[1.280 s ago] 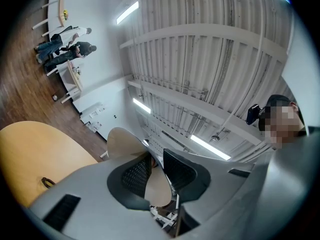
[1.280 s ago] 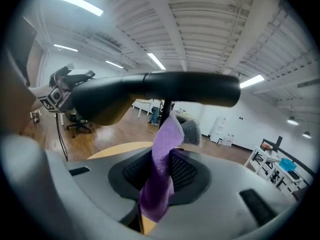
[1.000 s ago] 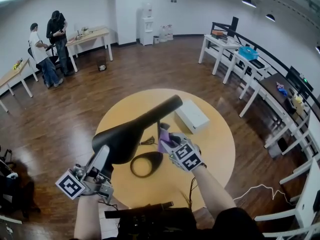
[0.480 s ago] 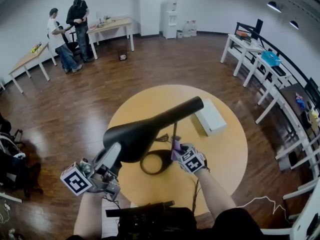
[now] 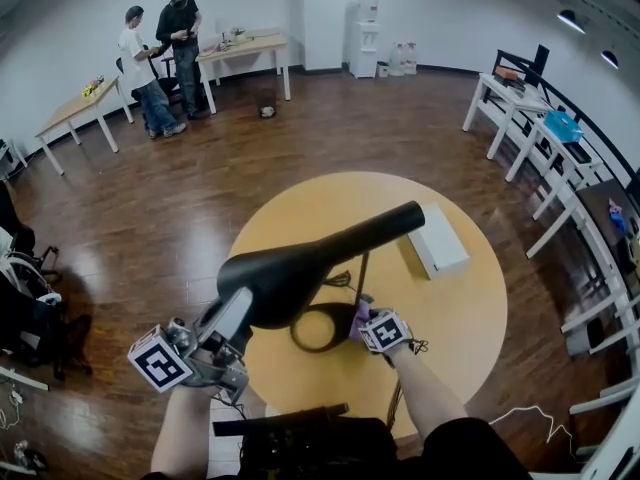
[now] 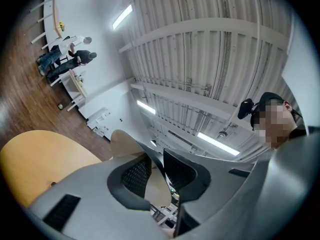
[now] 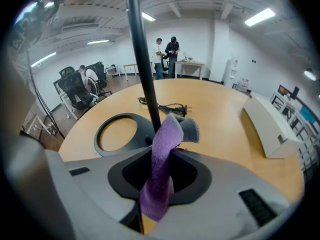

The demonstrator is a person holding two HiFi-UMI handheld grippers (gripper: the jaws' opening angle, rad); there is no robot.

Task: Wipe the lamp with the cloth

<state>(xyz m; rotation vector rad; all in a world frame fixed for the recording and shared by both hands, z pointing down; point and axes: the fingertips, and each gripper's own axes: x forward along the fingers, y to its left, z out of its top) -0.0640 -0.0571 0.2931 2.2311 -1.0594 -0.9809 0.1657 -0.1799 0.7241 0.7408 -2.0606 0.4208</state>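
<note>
A black lamp stands on the round yellow table point(image 5: 455, 318): a ring base point(image 5: 322, 329), a thin stem point(image 5: 362, 273) and a long head point(image 5: 300, 268) that slants up to the right. My left gripper point(image 5: 232, 313) is at the wide end of the head, its jaws shut on the head's pale rim point(image 6: 156, 184). My right gripper point(image 5: 362, 320) is low by the base, shut on a purple cloth point(image 7: 162, 151). The cloth lies against the stem point(image 7: 143, 64) just above the ring base point(image 7: 117, 134).
A white box point(image 5: 437, 240) lies on the table's right side, also seen as the white box point(image 7: 270, 126). A black cable point(image 7: 167, 105) is coiled behind the base. Two people point(image 5: 160, 53) stand at desks far back left. White desks line the right wall.
My right gripper has slid down the stem with the cloth, from below the head to just above the base. The left gripper has kept its hold on the head.
</note>
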